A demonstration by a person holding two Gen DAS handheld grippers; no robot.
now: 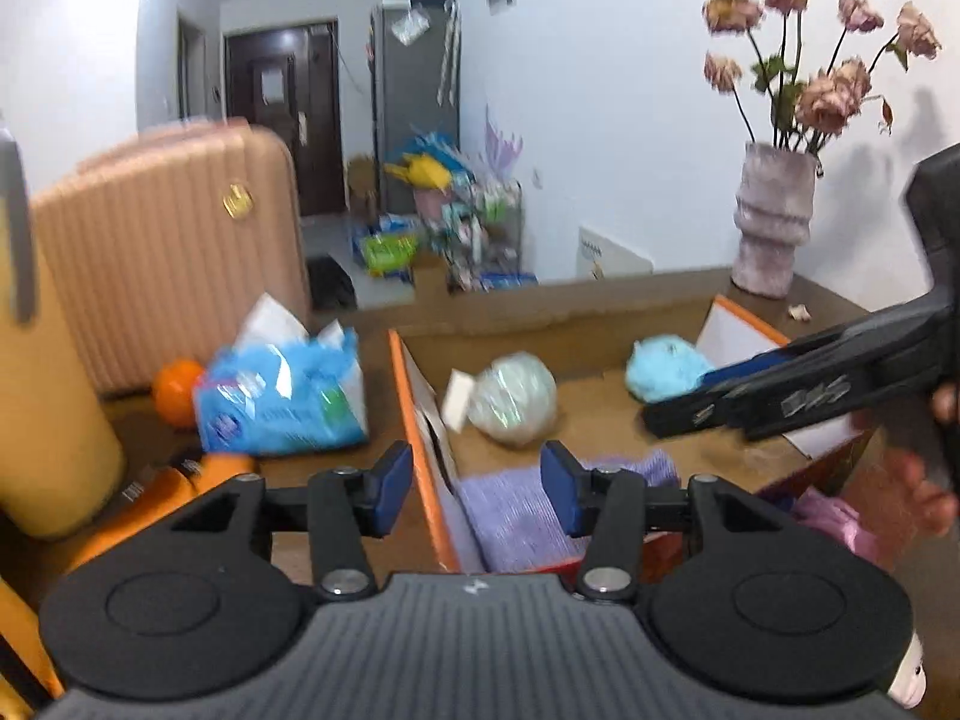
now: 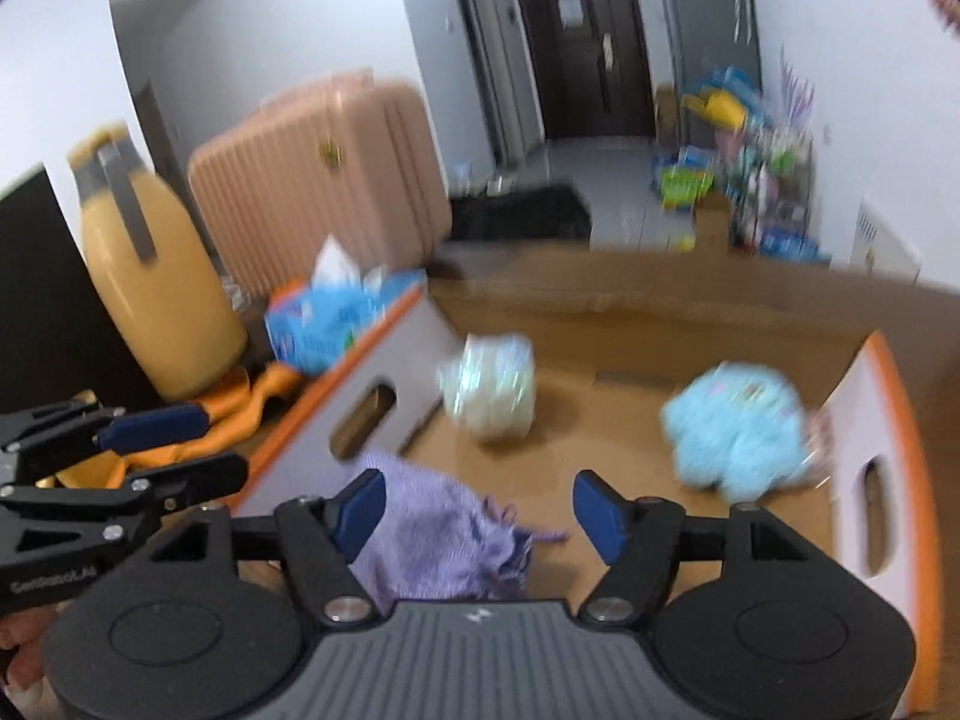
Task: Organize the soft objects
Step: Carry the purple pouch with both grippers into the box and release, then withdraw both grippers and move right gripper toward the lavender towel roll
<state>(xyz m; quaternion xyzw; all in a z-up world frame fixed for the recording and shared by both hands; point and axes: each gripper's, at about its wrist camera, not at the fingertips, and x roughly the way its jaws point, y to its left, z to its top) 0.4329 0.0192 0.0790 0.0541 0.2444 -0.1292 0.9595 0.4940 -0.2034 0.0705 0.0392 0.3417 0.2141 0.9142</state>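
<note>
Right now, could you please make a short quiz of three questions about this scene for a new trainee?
1. True or false: the purple cloth lies inside the box.
2. Which thing is outside the box? A: blue plush. B: tissue pack. C: white ball.
3. Fill in: neither the left tool nor the right tool holds anything; both stand ____.

Key: 1 true. 2 B. 3 open.
</note>
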